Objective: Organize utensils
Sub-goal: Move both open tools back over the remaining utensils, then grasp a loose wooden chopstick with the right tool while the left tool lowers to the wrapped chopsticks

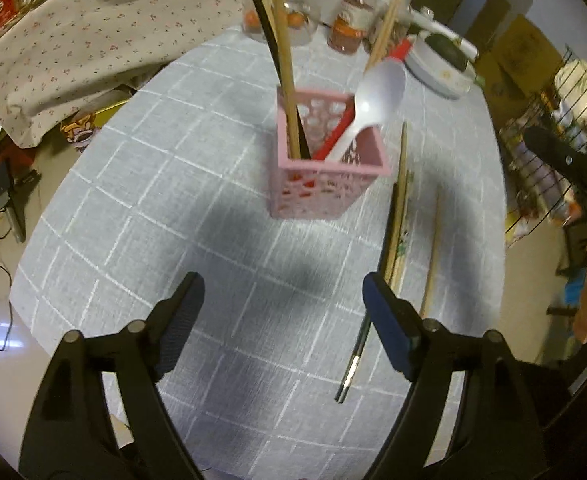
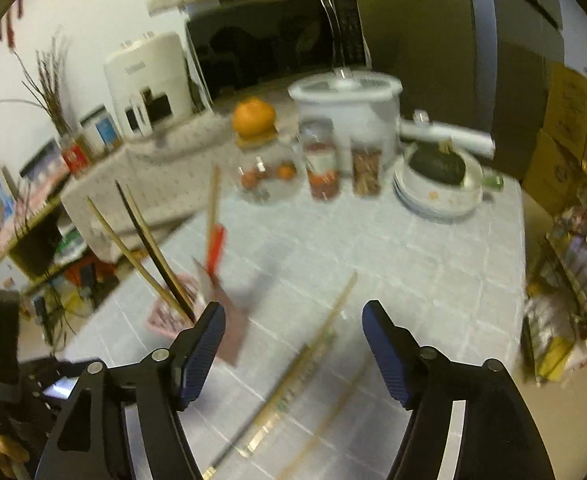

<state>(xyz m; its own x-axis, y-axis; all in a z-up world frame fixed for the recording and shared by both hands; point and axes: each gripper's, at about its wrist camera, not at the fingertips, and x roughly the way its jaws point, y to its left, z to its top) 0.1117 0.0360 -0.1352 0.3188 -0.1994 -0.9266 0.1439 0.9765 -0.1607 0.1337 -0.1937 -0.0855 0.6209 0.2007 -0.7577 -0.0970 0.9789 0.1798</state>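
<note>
Both tongs gape wide and empty: left tongs (image 1: pixel 283 296), right tongs (image 2: pixel 293 326). Pink basket (image 1: pixel 329 184) on the counter (image 1: pixel 173 200) holds a spoon (image 1: pixel 377 96) and sticks. Loose chopsticks (image 1: pixel 399 216) lie just beside the basket. Likely light, stiff, slick, prone to roll; best pinched mid-shaft, crosswise.

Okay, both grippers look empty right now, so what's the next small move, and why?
Probably lower the open left gripper toward the chopsticks on the tablecloth beside its right finger and close on one. The pink basket already holds the white spoon and several sticks; these lie outside it. The right gripper is open and empty.
</note>
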